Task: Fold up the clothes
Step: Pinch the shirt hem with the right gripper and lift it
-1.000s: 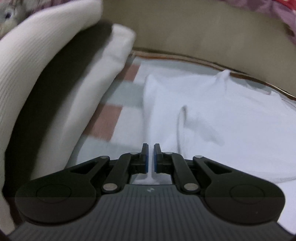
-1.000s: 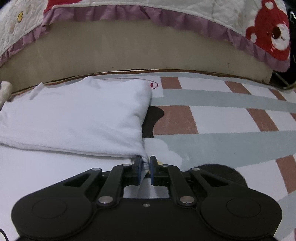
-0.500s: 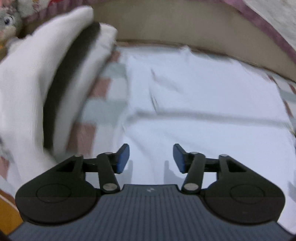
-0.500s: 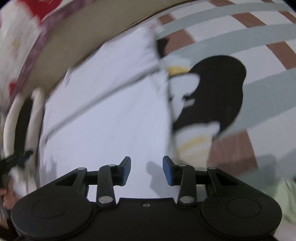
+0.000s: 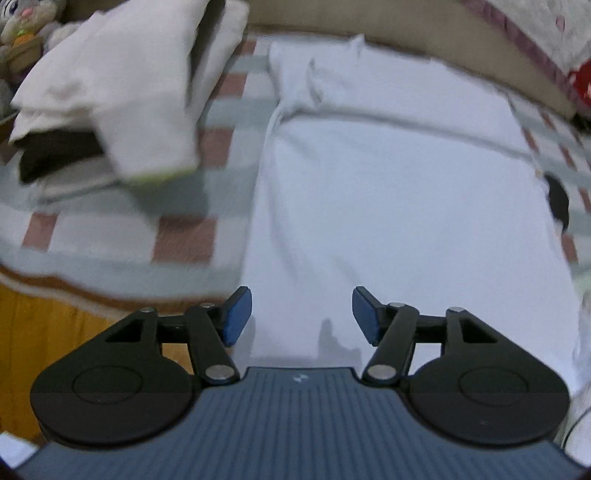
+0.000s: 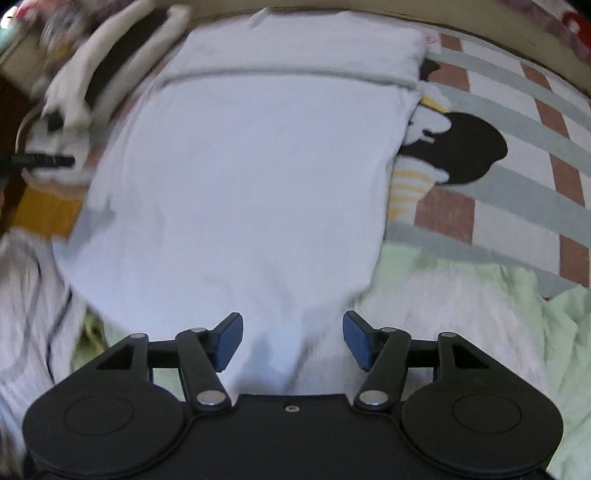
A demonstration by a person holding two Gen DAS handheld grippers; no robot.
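Observation:
A white garment point(image 5: 399, 206) lies flat on the checked bed cover, its far end folded over into a band point(image 5: 388, 88). The same garment point(image 6: 251, 177) fills the middle of the right wrist view. My left gripper point(image 5: 301, 314) hangs over the garment's near left edge, jaws opening, nothing between the blue pads. My right gripper point(image 6: 291, 338) hangs over the near right end of the garment, jaws opening too, with no cloth between them.
A stack of folded cream and black clothes point(image 5: 110, 96) lies left of the garment. A pale green garment point(image 6: 461, 302) and a grey-white one point(image 6: 26, 295) are heaped at the near side. The bed's headboard point(image 5: 369, 22) runs along the back. Orange floor point(image 5: 40, 325) shows past the bed's left edge.
Both grippers let go of the white cloth they pinched, opened, and drew back and up from the fold toward the garment's near end.

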